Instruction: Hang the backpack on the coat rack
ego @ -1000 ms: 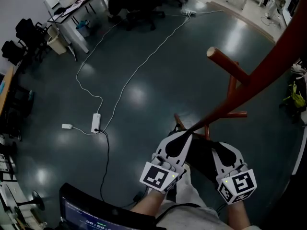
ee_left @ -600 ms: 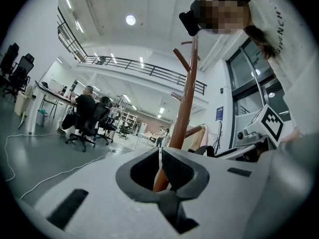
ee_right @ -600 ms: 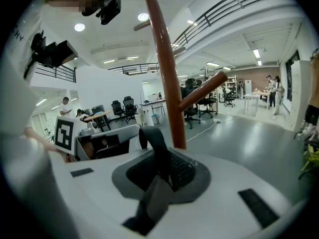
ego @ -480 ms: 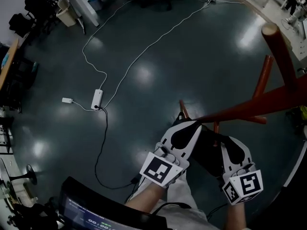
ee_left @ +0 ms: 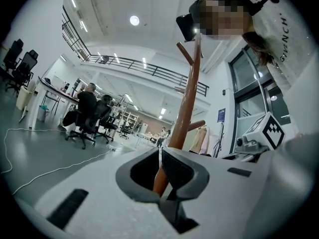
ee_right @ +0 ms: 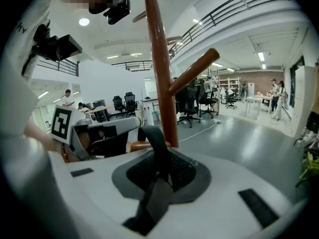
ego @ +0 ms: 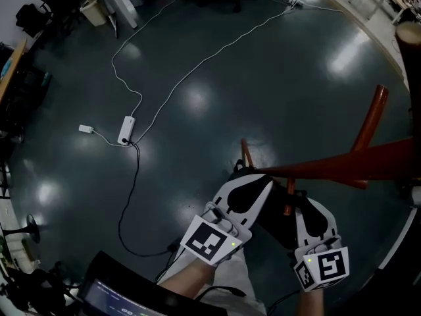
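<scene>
Coat rack, red-brown, pegs angled upward. Backpack, black, low beside its pole, below the pegs. Left gripper clenched, apparently on dark backpack fabric; right gripper pinching strap. Handling: lift strap loop clear above a peg tip, seat it, then release.

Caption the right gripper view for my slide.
Right gripper shut on the black backpack strap, with the brown coat rack standing just beyond.

A white cable crosses the dark floor to a power strip; office chairs stand beyond.
</scene>
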`<state>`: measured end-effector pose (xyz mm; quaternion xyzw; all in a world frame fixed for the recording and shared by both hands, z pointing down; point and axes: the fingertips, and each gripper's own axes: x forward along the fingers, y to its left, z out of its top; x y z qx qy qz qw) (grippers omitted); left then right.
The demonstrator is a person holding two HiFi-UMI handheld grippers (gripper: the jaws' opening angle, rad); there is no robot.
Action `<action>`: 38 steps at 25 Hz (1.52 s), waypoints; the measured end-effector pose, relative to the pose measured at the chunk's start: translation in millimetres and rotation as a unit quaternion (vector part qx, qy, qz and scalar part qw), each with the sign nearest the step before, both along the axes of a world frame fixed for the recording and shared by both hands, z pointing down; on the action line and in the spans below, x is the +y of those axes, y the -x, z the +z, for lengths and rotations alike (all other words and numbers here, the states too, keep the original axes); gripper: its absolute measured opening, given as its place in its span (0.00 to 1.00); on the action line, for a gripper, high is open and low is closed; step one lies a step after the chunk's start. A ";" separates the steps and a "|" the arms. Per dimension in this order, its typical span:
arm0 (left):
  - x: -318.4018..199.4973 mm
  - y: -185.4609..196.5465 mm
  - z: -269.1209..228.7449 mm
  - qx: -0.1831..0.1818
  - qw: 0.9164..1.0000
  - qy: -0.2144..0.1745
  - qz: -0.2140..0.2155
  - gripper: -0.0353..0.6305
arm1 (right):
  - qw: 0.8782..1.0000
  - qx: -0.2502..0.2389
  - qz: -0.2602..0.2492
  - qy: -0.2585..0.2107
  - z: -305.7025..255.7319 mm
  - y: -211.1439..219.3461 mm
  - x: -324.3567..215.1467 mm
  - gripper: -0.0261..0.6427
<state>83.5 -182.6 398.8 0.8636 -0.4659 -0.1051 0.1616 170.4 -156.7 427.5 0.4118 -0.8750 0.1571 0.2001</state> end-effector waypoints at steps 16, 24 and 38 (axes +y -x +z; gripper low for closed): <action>6.3 8.4 16.8 -0.002 1.000 0.010 -0.009 0.09 | 0.998 0.062 -0.021 -0.022 28.2 8.4 -10.1 0.12; 5.8 5.1 19.7 -0.003 1.000 0.012 -0.004 0.09 | 0.999 0.048 -0.006 0.002 35.5 12.2 -11.9 0.12; 17.2 -3.2 22.9 -0.004 1.000 0.019 0.011 0.09 | 0.998 -0.026 0.016 0.062 43.2 7.0 14.8 0.18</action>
